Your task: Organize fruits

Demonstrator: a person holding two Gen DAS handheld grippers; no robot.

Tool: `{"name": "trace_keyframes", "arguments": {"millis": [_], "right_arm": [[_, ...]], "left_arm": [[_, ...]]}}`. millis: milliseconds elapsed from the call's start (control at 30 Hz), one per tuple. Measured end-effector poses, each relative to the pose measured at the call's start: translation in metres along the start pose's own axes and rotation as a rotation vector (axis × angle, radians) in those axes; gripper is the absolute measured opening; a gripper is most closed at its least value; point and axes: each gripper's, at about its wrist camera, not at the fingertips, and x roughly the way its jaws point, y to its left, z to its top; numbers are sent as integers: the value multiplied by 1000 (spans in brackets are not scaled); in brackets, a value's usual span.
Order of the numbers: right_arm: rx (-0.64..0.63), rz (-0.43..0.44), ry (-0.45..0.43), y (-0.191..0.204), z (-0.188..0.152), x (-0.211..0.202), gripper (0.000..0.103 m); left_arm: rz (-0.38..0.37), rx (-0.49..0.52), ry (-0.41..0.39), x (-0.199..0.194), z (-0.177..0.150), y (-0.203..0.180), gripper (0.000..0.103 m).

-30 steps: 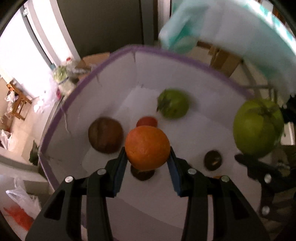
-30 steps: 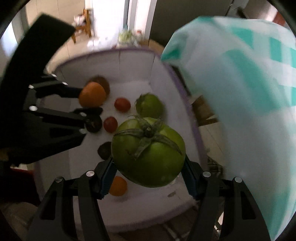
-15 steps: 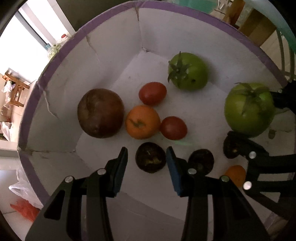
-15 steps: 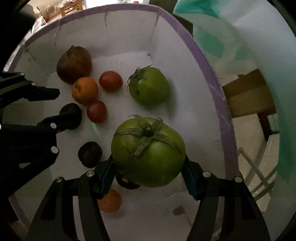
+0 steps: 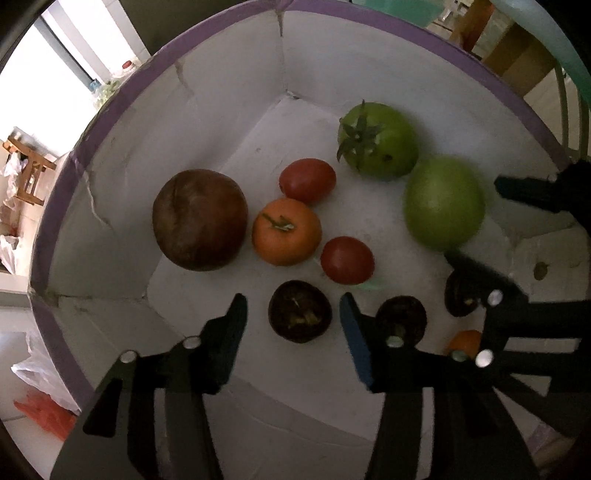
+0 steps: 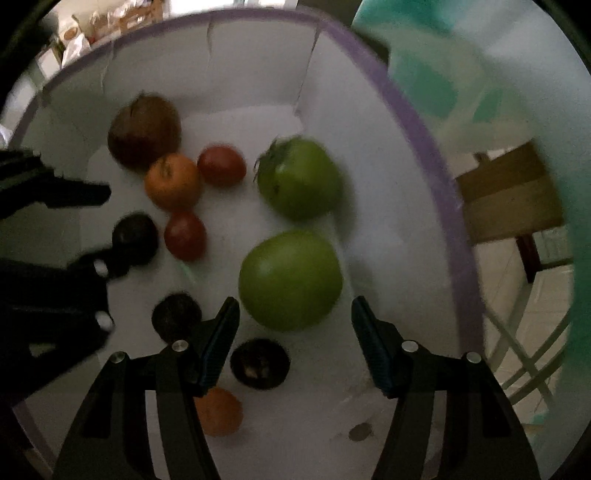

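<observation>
L gripper [image 5: 293, 321] fingers just opened, empty; orange [image 5: 286, 232] lies in box [image 5: 388, 24] btwn red tomatoes. R gripper [image 6: 295, 326] fingers apart, green tomato [image 6: 290, 278] loose on box floor.

Strong daylight is seen through a bright window [image 5: 48, 96] at upper left of the left wrist view. A wooden chair [image 5: 27, 173] stands on a pale tiled floor [image 6: 532, 325]. A white plastic bag [image 5: 40, 373] and an orange bag [image 5: 44, 413] lie on the floor. Brown wooden furniture [image 6: 509, 195] and a teal-and-white cloth [image 6: 461, 74] are noted in the right wrist view.
</observation>
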Motion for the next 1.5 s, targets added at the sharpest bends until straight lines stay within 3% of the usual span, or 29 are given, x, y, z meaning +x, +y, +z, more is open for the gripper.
{"name": "trace_keyframes", "arguments": {"millis": [133,267,367,433,467,500,533,567,633,700,800,900,967,1100,1233,1500], "right_arm": [[30,4,-34,-8,2,-14,69],[-19,-18,-126,-7,-7,-50,72],[-21,6,-203,-9,-13,-84,75],[-15,34,-248,-14,-15,-106,75],[-3,57,-285,-19,-18,-121,75],[14,86,-319,-22,-19,-135,76],[35,109,-363,-27,-22,-151,85],[63,96,-441,-31,-28,-172,91],[98,86,-601,-39,-44,-210,93],[116,142,-649,-44,-58,-224,93],[181,215,-628,-45,-74,-218,99],[156,257,-438,-32,-78,-178,99],[136,232,-349,-26,-71,-161,98],[64,162,-305,-12,-57,-149,98],[-24,50,-210,7,-48,-122,98],[-30,-3,-89,26,-45,-75,98]], "left_arm": [[-23,-18,-6,-1,1,4,63],[-108,-60,-93,-18,0,15,72],[-151,-84,-268,-56,-2,25,76],[-182,-101,-435,-93,-8,33,85],[-193,-112,-551,-118,-14,37,97],[-197,-116,-648,-139,-20,39,102],[-191,-119,-772,-166,-28,40,101],[-180,-117,-845,-182,-31,40,101],[-142,-97,-943,-210,-37,37,101],[-115,-53,-937,-222,-34,32,102],[-78,-67,-869,-218,-37,22,101],[2,-143,-803,-196,-39,16,101],[-1,-156,-731,-177,-43,13,101],[40,-161,-572,-141,-51,15,101],[55,-198,-486,-119,-50,24,101],[58,-231,-304,-67,-44,31,101]]}}
